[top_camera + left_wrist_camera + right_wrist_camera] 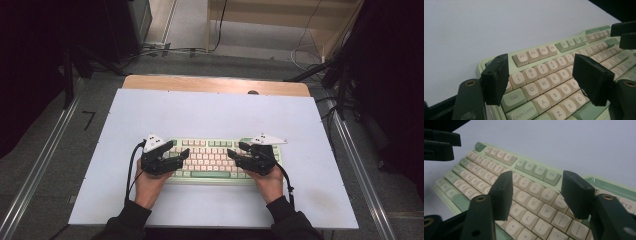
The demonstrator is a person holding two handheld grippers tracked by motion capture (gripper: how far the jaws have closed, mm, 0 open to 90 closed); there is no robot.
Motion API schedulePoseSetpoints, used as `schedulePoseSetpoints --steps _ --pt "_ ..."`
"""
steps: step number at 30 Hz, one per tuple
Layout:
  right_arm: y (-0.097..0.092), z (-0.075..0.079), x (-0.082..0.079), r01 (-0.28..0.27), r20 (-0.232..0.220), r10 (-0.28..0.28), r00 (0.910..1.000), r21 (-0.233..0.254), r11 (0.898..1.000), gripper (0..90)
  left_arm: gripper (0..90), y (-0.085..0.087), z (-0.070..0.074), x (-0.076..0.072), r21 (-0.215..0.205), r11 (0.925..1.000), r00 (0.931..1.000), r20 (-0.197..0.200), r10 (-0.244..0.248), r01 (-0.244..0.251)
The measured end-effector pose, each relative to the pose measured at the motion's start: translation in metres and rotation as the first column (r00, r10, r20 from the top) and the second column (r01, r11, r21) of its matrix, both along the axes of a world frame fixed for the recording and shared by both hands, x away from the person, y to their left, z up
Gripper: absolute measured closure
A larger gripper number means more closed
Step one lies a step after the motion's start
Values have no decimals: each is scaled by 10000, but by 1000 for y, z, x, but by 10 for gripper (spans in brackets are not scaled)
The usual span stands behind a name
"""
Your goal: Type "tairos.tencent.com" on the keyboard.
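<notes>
My white table mat (210, 110) spread wide, pale green keyboard (210, 159) with cream keys and green function caps lying at its near middle, my left gripper (176, 151) over the keyboard's left end, jaws wide, empty, my right gripper (238, 151) over its right end, jaws apart, empty

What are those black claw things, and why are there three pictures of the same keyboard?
A person sits at a table and holds a black two-jaw gripper in each hand: the left gripper and the right gripper. One picture comes from a camera high above the table. The other two come from small cameras riding on each gripper, looking out between its own jaws. On the pale blue table cover lies a light green keyboard with cream keys. Both grippers hover over its two ends with jaws apart. Nothing is held. In the left gripper view you can read keys like Tab and Caps Lock.
</notes>
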State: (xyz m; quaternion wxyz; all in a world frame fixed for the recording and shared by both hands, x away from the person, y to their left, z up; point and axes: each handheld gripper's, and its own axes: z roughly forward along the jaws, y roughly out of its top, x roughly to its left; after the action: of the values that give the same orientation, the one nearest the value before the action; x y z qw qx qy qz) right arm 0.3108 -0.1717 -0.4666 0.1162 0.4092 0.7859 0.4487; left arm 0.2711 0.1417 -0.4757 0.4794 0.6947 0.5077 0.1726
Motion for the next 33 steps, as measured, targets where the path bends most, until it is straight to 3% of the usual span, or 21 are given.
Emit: schedulePoseSetpoints --steps 3,7,14,16,20,23,26,31,33 --pt "-2 1 -1 61 -39 -60 10000 93 9999 374 288 3 1 1 -434 9990 9999 -150 -63 56" --pt "0 1 -2 -48 14 48 10000 -1 10000 372 275 3 0 2 -503 9983 9988 -362 -320 301" --pt "-1 1 -2 -66 -30 66 10000 -13 10000 367 270 2 2 0 -558 9969 9981 -236 -577 563" --pt "-1 1 -2 -55 -53 55 10000 -1 10000 367 195 1 3 0 -570 9974 9986 -265 -453 437" --pt "-1 1 -2 -90 -50 90 9999 -20 10000 367 145 -1 4 -1 -158 9987 9987 -103 -496 495" --pt "-1 2 -2 -89 -52 89 9999 -5 10000 367 107 -5 6 -5 311 9991 9992 250 -307 300" --pt "-1 1 -2 -125 -55 125 9999 -47 9999 364 98 -7 6 -6 308 9989 9991 218 -358 351" --pt "-1 1 -2 -67 -33 67 10000 -44 10000 340 158 -6 5 -7 400 9984 9984 381 -408 392" --pt "-1 1 -2 -34 -65 34 10000 -85 10000 326 229 -4 4 -8 502 9979 9973 589 -438 408"
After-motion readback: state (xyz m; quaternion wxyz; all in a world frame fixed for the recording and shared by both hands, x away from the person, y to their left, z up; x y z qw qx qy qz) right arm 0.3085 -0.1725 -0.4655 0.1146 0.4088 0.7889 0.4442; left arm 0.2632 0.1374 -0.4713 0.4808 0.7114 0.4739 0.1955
